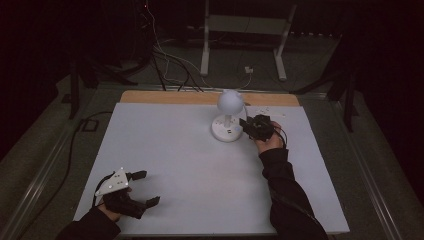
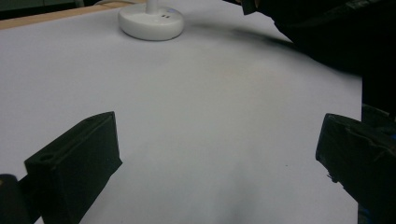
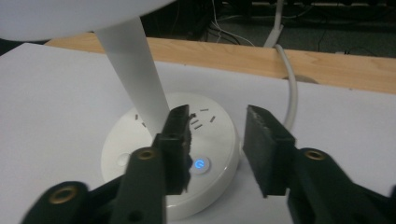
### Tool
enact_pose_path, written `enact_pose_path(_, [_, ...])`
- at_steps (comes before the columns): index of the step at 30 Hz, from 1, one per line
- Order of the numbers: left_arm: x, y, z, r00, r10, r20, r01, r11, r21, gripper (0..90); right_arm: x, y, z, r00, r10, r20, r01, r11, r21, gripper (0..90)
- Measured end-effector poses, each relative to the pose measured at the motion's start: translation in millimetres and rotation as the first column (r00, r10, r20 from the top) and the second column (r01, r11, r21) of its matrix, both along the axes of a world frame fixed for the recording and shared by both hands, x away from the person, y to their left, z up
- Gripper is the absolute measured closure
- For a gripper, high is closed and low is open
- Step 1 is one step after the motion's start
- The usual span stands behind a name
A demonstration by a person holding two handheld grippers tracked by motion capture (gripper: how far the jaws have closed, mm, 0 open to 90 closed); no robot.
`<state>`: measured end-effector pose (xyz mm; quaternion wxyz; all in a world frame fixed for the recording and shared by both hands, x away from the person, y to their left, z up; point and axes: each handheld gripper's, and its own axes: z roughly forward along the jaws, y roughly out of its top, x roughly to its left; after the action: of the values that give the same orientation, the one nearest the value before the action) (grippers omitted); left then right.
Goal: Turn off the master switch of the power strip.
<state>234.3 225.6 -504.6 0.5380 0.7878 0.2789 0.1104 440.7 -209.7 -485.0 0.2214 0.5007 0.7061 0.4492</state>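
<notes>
Hovering my right gripper (image 3: 215,144), jaws narrowly parted, over the white lamp (image 1: 228,117) base beside its blue power button (image 3: 200,164); my left gripper (image 1: 141,188) gapes wide, well away from the lamp.

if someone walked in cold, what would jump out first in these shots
The white desk lamp with its round globe head stands out first, at the far middle of the white table in a dark room. Next is the small blue-lit power button glowing on the lamp's round base, with the right gripper held open right over it. The left gripper rests wide open at the near left corner, away from the lamp.
</notes>
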Motion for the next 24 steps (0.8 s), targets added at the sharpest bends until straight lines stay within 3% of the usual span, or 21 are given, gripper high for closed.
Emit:
enact_pose_path(3, [-0.3,-0.1,0.2,1.0,-0.002,0.002,0.002,1.0,0.001,0.3,1.1,1.9,-2.2,0.9998,-0.011,-0.016,0.011,1.0,0.015,68.6])
enact_pose_path(10, [0.0,0.0,0.1,1.0,0.0,0.0,0.0,1.0,0.0,0.3,4.2,8.2,-6.8,0.9987,-0.023,-0.045,0.022,0.999,-0.034,85.8])
enact_pose_path(12, [0.1,0.1,0.0,1.0,0.0,-0.002,0.0,1.0,0.0,0.3,5.4,8.6,-8.2,0.9979,-0.028,-0.058,0.026,0.999,-0.028,89.1])
enact_pose_path(19, [0.1,-0.1,-0.2,1.0,-0.001,-0.002,0.001,1.0,0.002,0.3,5.9,12.8,-12.1,0.9968,-0.036,-0.071,0.034,0.999,-0.04,90.0])
enact_pose_path(24, [0.1,-0.1,-0.1,1.0,-0.003,-0.003,0.003,1.0,0.001,0.3,7.1,17.2,-14.1,0.9973,-0.028,-0.067,0.023,0.997,-0.074,90.0])
